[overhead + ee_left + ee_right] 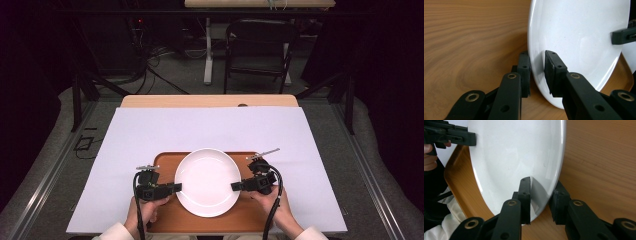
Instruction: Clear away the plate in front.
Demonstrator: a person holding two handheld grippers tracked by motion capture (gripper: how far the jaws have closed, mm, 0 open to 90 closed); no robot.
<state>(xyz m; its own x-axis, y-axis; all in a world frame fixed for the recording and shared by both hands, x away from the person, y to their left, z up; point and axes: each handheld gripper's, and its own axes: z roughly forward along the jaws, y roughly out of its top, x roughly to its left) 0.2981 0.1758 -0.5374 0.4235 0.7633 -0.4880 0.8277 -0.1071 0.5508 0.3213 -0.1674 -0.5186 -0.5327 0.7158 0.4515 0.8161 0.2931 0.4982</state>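
Note:
A white plate (207, 180) lies on a wooden tray (167, 162) at the near edge of the table. My left gripper (177, 187) reaches in level from the plate's left, and my right gripper (235, 186) from its right. In the left gripper view the plate (579, 37) has its rim between the jaws of the left gripper (537, 56), one pad under it, the other standing slightly off its top. In the right gripper view the right gripper (541, 185) straddles the plate's (516, 152) rim the same way, loosely. Both are open around the rim.
A white sheet (210, 125) covers the table; a bare wooden strip (210, 101) shows at its far edge. Beyond it stand a dark chair (260, 45) and floor cables. The tray (469, 37) (599, 157) has a raised lip.

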